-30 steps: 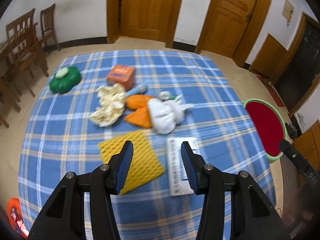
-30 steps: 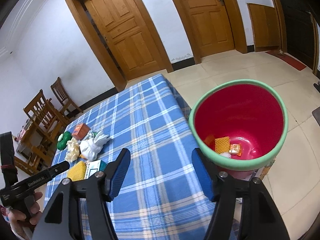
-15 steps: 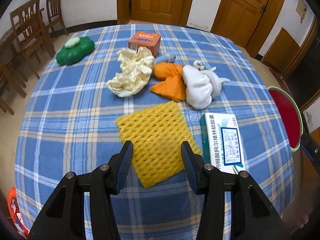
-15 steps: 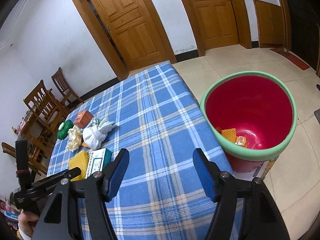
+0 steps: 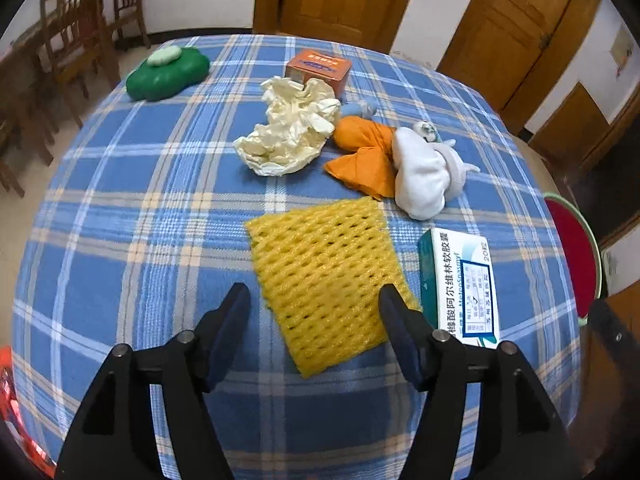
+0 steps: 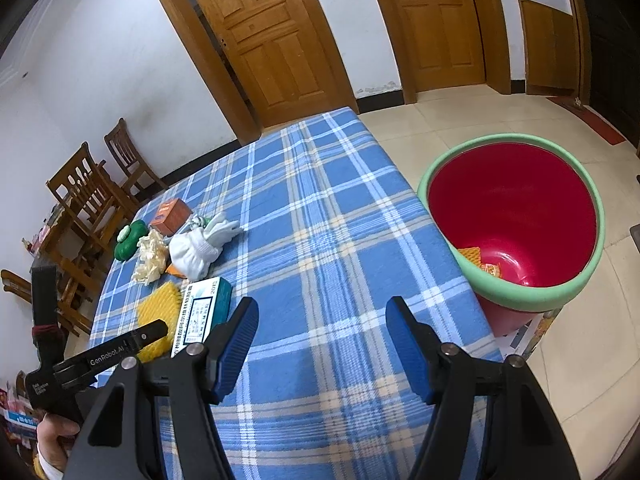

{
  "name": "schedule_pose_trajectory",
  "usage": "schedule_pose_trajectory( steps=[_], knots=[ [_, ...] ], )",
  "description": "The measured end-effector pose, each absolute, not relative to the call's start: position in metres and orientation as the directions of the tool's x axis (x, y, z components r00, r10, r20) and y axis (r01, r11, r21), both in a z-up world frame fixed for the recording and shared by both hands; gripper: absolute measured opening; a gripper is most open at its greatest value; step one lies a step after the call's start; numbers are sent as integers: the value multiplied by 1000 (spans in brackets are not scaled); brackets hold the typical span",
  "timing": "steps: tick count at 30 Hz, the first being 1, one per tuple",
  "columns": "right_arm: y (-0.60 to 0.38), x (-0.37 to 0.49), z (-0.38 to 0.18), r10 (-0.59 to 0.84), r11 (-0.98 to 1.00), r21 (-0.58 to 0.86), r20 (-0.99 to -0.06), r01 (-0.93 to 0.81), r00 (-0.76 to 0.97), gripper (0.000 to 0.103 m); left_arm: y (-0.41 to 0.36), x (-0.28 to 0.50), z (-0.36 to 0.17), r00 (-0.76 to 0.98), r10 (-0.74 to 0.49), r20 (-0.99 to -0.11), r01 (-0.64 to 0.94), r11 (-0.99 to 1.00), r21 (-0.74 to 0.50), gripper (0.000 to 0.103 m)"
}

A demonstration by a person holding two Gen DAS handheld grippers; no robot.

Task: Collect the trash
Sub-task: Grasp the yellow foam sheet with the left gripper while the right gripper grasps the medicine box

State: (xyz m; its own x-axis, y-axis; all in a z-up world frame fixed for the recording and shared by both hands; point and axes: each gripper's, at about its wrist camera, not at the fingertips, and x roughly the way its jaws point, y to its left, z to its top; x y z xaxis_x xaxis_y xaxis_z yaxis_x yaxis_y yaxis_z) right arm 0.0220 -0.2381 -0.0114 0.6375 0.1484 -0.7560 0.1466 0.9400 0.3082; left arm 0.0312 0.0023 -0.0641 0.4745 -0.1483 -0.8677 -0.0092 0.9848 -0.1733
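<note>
Writing: the black arm of the left gripper [image 6: 124, 344] reads "GenRobot.AI" in the right wrist view. The teal-and-white medicine box [image 5: 460, 284] carries Chinese print and "20"; smaller lines are illegible. The orange box [image 5: 320, 70] at 12 o'clock has a label too blurred to read.

Left gripper [image 5: 314, 300] jaws wide, holding nothing, hovering over the near end of the yellow foam net [image 5: 324, 276]. Right gripper [image 6: 322, 320] jaws also wide and empty, over bare blue plaid tablecloth [image 6: 320, 220].

Trash cluster: cream crumpled paper [image 5: 292, 132], orange wrapper [image 5: 364, 152], white cloth bundle [image 5: 424, 172] overlapping the wrapper (what lies under it is hidden). Green pouch [image 5: 168, 70] sits at 10 o'clock, apart.

Red bin with green rim [image 6: 516, 220] stands just off the table edge at 2 o'clock in the right view; scraps at its bottom partly cut off by the rim.
</note>
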Motion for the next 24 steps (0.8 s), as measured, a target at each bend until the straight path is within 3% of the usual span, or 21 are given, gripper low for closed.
schedule_pose_trajectory(
  steps=[2,13,24],
  knots=[
    [-236,22,-12,150,941,306,-758,144,634,69,-1,28,-64,489,-156,-858,4,984,-176,65],
    [-221,23,-13,160,948,295,-769,121,619,69,-5,22,-62,505,-324,-800,80,940,-331,14],
    [-181,30,-19,201,961,274,-784,37,588,69,29,11,-44,578,-299,-759,29,937,-347,12]
  ],
)
